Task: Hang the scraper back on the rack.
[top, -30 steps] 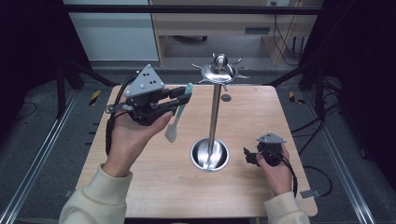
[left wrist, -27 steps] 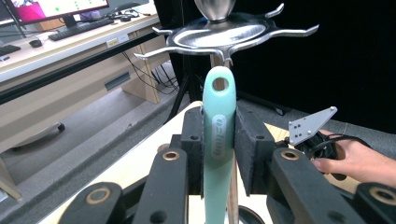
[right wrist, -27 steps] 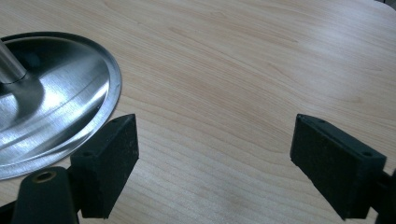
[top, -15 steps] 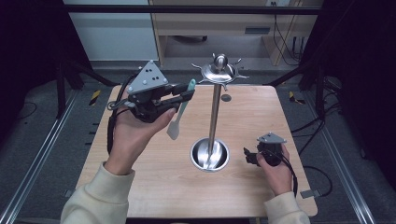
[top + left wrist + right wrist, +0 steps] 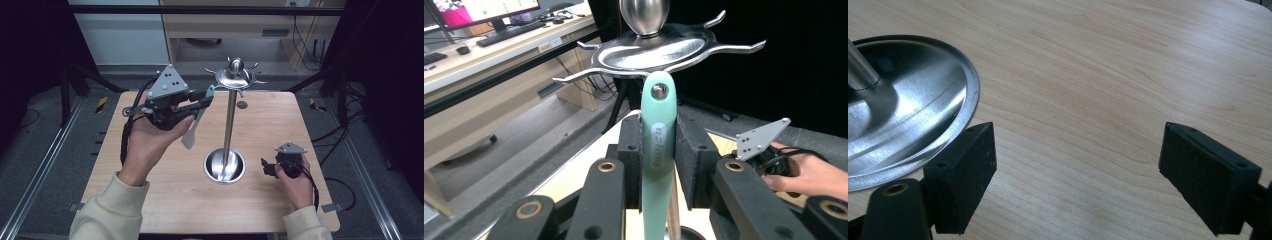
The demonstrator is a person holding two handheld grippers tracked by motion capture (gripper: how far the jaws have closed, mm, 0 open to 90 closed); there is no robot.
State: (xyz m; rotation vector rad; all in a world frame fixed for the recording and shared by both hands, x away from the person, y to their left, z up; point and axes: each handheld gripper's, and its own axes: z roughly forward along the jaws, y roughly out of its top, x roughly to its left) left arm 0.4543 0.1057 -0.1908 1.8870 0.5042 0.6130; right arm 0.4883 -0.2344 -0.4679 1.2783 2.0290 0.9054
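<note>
Spatula (image 5: 657, 150) hanging clamped in left gripper (image 5: 200, 102) near rack hook (image 5: 574, 78); risking missed eyelet. Right gripper (image 5: 1078, 175) resting wide, empty.

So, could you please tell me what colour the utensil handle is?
Mint green handle, clearest in the left gripper view.

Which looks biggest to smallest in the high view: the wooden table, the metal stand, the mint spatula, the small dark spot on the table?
1. wooden table
2. metal stand
3. mint spatula
4. small dark spot

The stand's top sits nearer the camera, yet the order holds.
</note>
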